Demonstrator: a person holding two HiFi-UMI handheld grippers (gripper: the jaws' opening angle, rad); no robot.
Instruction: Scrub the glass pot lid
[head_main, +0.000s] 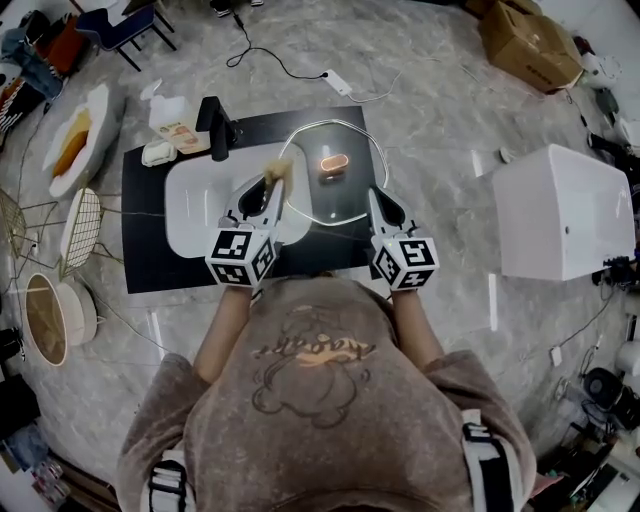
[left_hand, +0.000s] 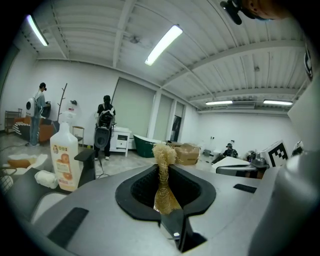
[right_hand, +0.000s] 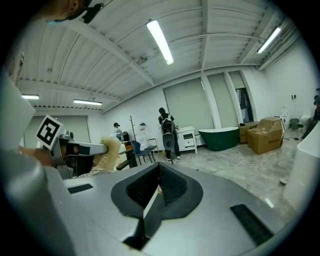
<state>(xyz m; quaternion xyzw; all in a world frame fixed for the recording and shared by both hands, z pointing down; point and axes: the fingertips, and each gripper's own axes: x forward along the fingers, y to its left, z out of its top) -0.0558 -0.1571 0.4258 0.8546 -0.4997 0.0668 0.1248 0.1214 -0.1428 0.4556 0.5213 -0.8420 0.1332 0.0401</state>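
Glass pot lid (head_main: 345, 195) pinched by R gripper (head_main: 377, 196) partly over white sink (head_main: 195, 205), loofah (head_main: 278, 170) tight in L gripper (head_main: 270, 185)

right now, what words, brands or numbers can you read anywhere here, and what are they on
No text here can be read with certainty.
Bottle label: orange print, too small to read.
Sweater print: a cursive word, too blurred to read.
Marker cubes: black-and-white square patterns, no letters.

Bright ceiling tubes (left_hand: 163, 44); fisheye warp, dark corners; pics sharp.
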